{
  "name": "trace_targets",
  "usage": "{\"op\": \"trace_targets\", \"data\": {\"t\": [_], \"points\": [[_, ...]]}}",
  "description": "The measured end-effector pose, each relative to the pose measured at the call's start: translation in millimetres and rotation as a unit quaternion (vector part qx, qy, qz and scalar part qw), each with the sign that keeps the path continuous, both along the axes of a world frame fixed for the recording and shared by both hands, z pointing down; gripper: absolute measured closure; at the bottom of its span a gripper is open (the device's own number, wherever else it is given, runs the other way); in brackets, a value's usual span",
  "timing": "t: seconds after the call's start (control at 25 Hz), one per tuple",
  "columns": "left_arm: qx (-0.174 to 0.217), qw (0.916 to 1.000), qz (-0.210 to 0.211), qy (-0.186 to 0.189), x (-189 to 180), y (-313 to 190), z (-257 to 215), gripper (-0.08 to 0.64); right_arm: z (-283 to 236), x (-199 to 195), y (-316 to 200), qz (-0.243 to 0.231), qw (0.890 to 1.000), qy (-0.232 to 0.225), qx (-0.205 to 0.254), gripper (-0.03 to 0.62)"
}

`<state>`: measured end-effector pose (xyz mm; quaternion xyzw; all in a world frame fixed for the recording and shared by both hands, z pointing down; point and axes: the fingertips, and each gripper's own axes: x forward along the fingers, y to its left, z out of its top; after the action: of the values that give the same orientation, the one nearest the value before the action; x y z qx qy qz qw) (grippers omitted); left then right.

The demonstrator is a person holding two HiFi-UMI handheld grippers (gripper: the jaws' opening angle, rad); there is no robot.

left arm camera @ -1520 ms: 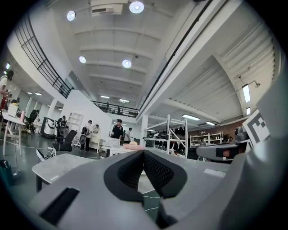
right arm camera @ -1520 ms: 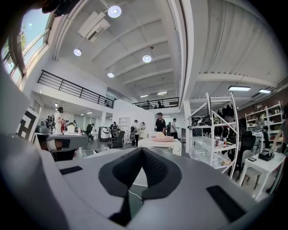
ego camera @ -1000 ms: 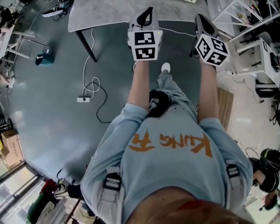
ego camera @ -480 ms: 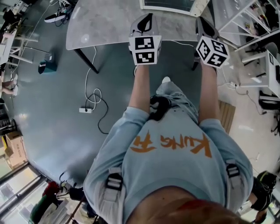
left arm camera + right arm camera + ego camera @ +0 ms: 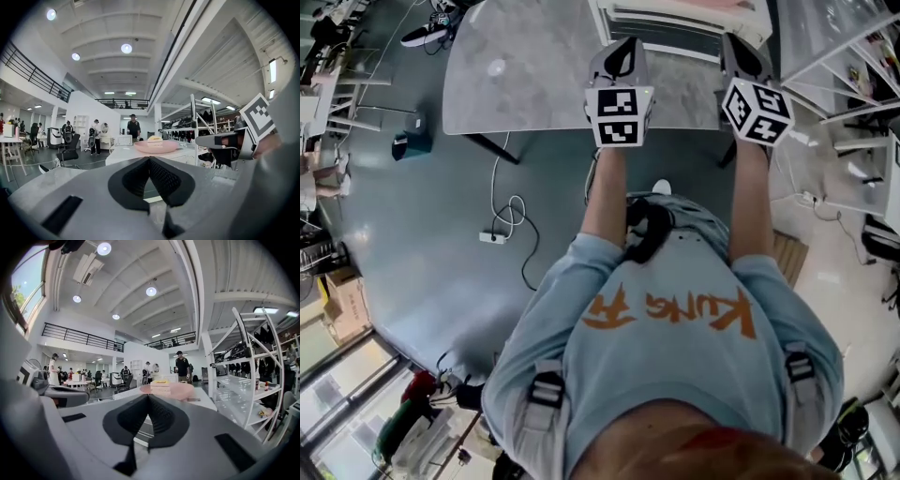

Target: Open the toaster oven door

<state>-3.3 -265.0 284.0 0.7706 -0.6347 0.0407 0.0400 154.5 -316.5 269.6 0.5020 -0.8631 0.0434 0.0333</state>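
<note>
Pink round plate [image 5: 174, 390] visible past right tongs [image 5: 148, 397] and left tongs [image 5: 149, 159], both shut empty; white power strip [image 5: 493, 238] on grey floor [image 5: 412, 206] overhead only.

The left tool [image 5: 149, 159] is matt grey plastic with rough black pads [image 5: 162, 179]; the tabletop [image 5: 525, 75] looks like mottled stone.

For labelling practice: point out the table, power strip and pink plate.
table [image 5: 525, 75], head view, bare grey top.
power strip [image 5: 492, 237], head view, white body.
pink plate [image 5: 181, 390], right gripper view, bare right part.
</note>
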Motion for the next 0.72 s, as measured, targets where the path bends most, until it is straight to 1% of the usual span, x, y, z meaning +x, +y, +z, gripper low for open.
{"op": "trace_targets", "data": {"t": [0.12,0.2,0.28,0.36,0.48,0.56,0.72], "points": [[-0.021,0.9997,0.004,-0.006,-5.2,-15.9,18.4,0.558,22.6,-11.4,-15.7,-0.011,1.000,-0.005,-0.019,0.594],[-0.025,0.9996,0.005,-0.007,-11.8,-27.1,19.5,0.558,26.4,-16.8,-26.3,-0.010,1.000,-0.013,-0.024,0.594],[-0.029,0.9995,0.010,-0.007,-17.9,-38.7,19.9,0.558,27.1,-22.4,-33.5,-0.011,1.000,-0.011,-0.022,0.594],[-0.040,0.9990,0.019,-0.010,-20.3,-51.6,23.5,0.558,28.3,-31.1,-39.1,-0.029,0.999,0.000,-0.020,0.592],[-0.050,0.9975,0.042,-0.026,-10.2,-69.0,28.9,0.558,31.1,-44.7,-45.4,-0.066,0.997,0.010,-0.028,0.593],[-0.057,0.9958,0.059,-0.040,-5.2,-78.1,34.3,0.558,35.7,-48.7,-49.3,-0.069,0.997,0.017,-0.032,0.592],[-0.062,0.9933,0.072,-0.066,-4.8,-93.9,37.4,0.558,41.6,-48.7,-56.2,-0.059,0.996,0.053,-0.037,0.592]]}}
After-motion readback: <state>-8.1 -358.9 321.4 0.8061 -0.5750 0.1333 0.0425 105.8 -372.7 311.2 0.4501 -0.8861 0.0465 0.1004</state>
